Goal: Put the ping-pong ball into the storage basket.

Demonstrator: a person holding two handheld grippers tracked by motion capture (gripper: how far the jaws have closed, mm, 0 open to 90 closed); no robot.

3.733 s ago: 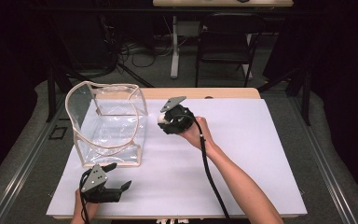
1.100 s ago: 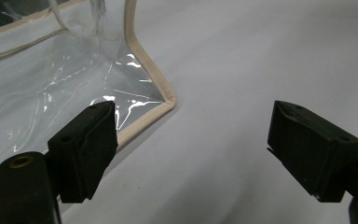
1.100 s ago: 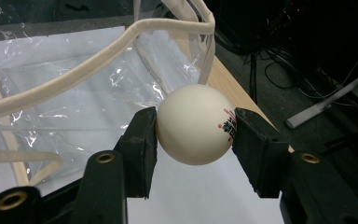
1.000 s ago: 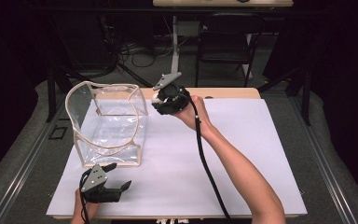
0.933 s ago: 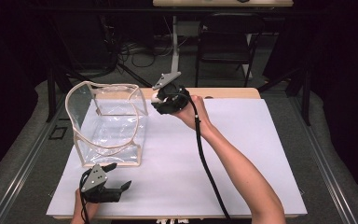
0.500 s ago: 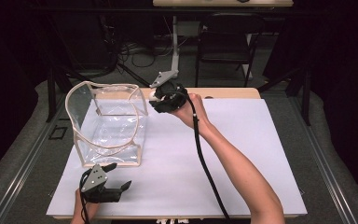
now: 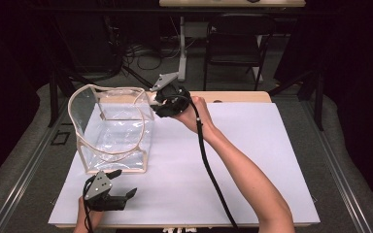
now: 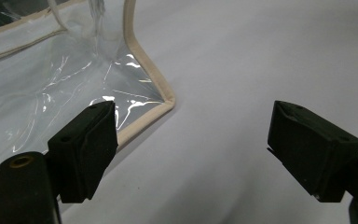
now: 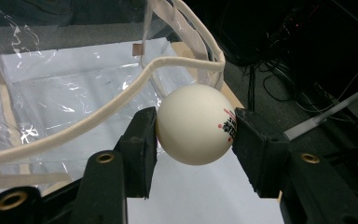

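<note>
You'd swung your right gripper (image 7: 156, 100) up toward 11 o'clock to the clear bag's (image 7: 111, 131) rim w/ jaws clamped on the white ball (image 9: 196, 124), so the drop looked near; left gripper (image 8: 191, 140) idle at 7 o'clock, jaws apart, holding nothing.

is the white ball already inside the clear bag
No, the white ball is clamped between the jaws of the right tool, just outside the rim of the clear bag.
</note>
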